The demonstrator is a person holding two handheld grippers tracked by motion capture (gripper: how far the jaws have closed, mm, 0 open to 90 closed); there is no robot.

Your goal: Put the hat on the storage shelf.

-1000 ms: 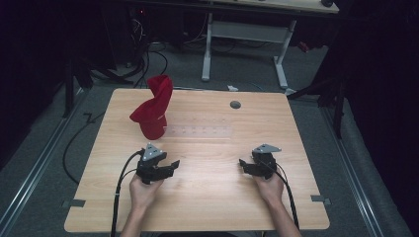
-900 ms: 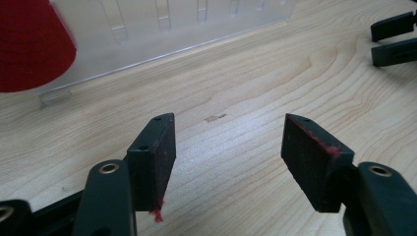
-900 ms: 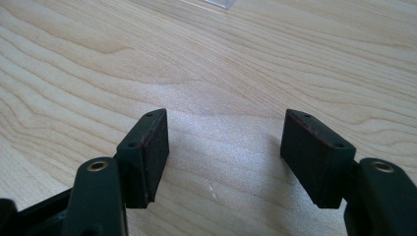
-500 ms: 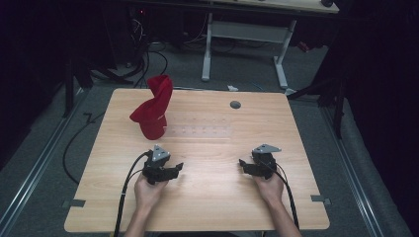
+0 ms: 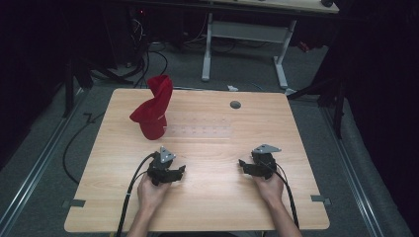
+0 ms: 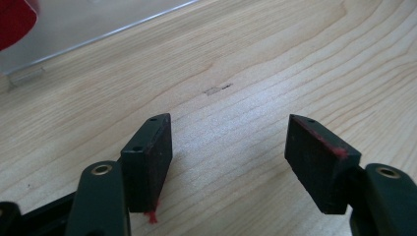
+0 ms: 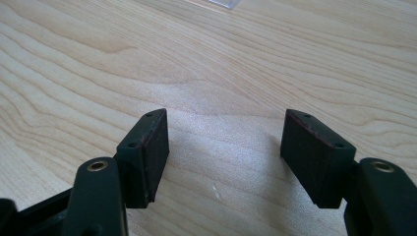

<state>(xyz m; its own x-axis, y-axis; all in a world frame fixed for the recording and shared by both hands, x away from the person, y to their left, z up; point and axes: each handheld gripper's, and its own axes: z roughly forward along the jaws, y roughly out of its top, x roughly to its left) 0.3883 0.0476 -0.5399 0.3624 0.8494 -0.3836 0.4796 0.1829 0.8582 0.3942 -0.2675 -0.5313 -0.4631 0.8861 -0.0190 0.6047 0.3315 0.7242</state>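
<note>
Your left gripper (image 5: 179, 171) is the nearer one to the red cloth (image 5: 152, 107). The cloth stands ahead of it and a little to its left, bunched and twisted upright, so its long axis runs up from the surface (image 5: 207, 207) rather than along it. The lower bulge of the cloth sits nearest the gripper, and the upper twist leans away toward the far edge.

A clear plastic sheet (image 5: 200, 132) lies flat just beside the cloth's base, between the cloth and the space ahead of your right gripper (image 5: 243, 164). In the left gripper view its edge and a corner of red (image 6: 14, 19) show at the upper left, well ahead of the jaws.

Both grippers are spread wide with nothing between the jaws, resting low over bare wood. The right one is well apart from the cloth, across the sheet. Judging from this, a reach forward and slightly left with the left gripper is the shorter path.
</note>
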